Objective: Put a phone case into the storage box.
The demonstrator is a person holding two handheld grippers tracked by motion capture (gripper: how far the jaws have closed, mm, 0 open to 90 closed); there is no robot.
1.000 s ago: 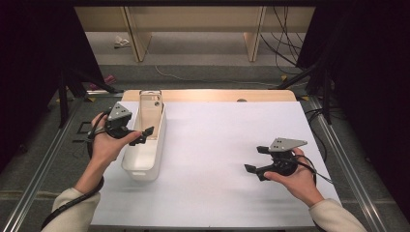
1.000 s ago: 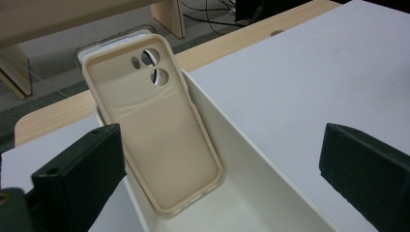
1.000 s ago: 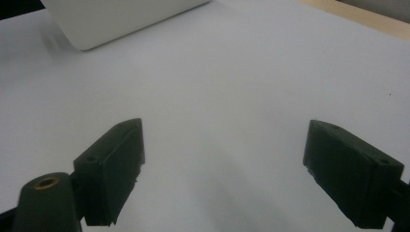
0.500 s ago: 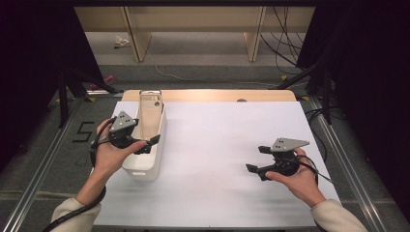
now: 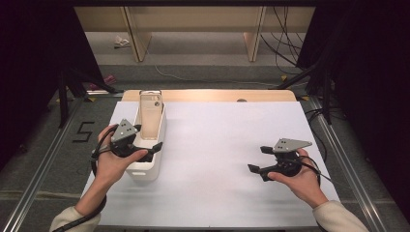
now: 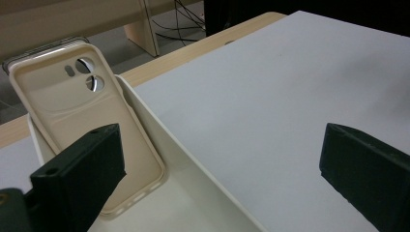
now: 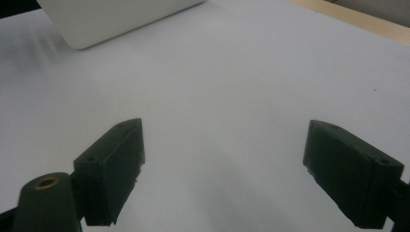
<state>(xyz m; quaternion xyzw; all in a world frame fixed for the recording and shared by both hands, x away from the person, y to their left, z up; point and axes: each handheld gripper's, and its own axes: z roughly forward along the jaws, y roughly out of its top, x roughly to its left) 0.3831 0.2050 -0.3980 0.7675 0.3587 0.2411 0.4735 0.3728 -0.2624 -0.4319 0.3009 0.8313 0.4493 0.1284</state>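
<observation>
A long white bin [image 5: 153,155] stands on the left of the white table sheet [image 5: 217,145]. Against its far end leans a beige phone case [image 5: 150,112], upright, camera cutouts at the top. My left gripper [image 5: 147,137] is open and hovers across the bin's near half, one jaw over the inside and one beyond the right wall. In the left gripper view the phone case [image 6: 82,121] rises behind the left jaw, apart from the open gripper [image 6: 222,179]. My right gripper [image 5: 258,159] is open above bare sheet at the right, holding nothing. The right gripper view has that gripper [image 7: 232,169] facing the bin's corner [image 7: 111,19].
A wooden table edge [image 5: 208,95] runs along the back of the sheet. Metal rails [image 5: 46,154] flank the table on both sides. Behind it are wooden furniture legs [image 5: 134,34] and loose cables [image 5: 285,43] on the floor.
My left gripper has slid toward the near end of the bin and a little rightward over it. The right gripper has stayed almost still.
</observation>
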